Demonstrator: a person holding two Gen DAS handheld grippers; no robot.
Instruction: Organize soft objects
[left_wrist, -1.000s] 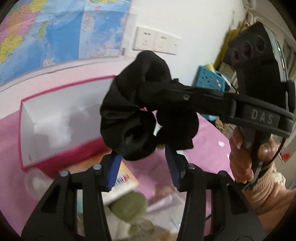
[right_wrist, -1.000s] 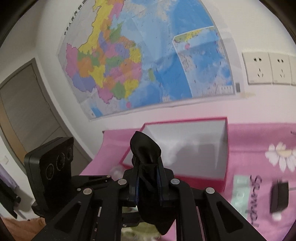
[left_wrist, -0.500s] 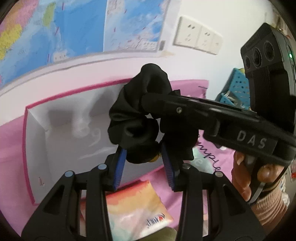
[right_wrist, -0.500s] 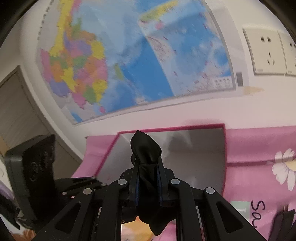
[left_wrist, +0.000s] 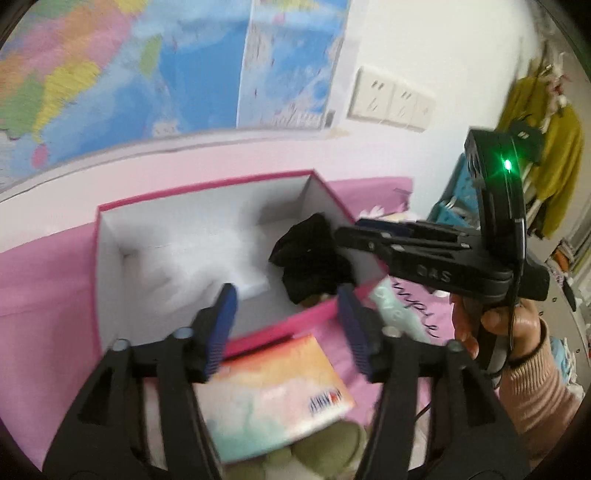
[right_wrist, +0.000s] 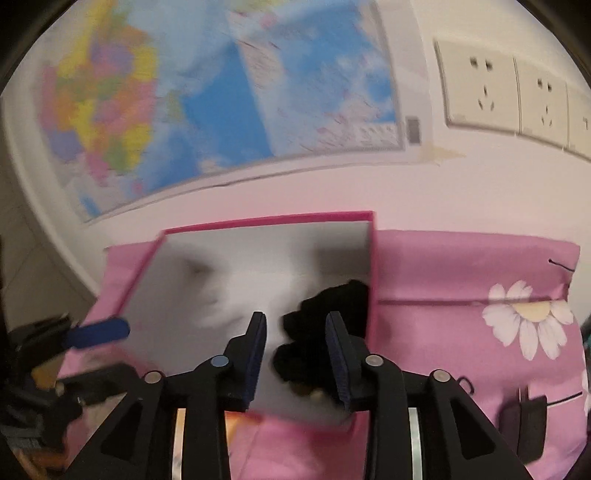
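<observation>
Both grippers have just let go. A moment ago the black scrunchie (left_wrist: 310, 254) was pinched by the two of them, up in the air in front of the box. Now it lies inside the pink box (left_wrist: 207, 192), down in the right-hand corner, close to the near wall.

The left gripper (left_wrist: 286, 325) has just been opening. Its blue fingers (left_wrist: 225, 317) stand wide apart and nothing is between them. It hangs over the near edge of the box.

The right gripper (right_wrist: 295, 354) has just been opening too. Its fingers are apart, not as wide as the left ones. In its own view the scrunchie (right_wrist: 317, 332) shows in the gap between them, but it looks like it sits on the box floor and the pads do not seem to squeeze it. The picture is blurry, so I cannot be fully sure they are clear of the cloth.

So this soft thing looks put away. A colourful packet (left_wrist: 273, 391) and a green soft thing (left_wrist: 314, 454) lie on the pink flowered cloth (right_wrist: 480, 266) in front of the box. They may be next.
</observation>
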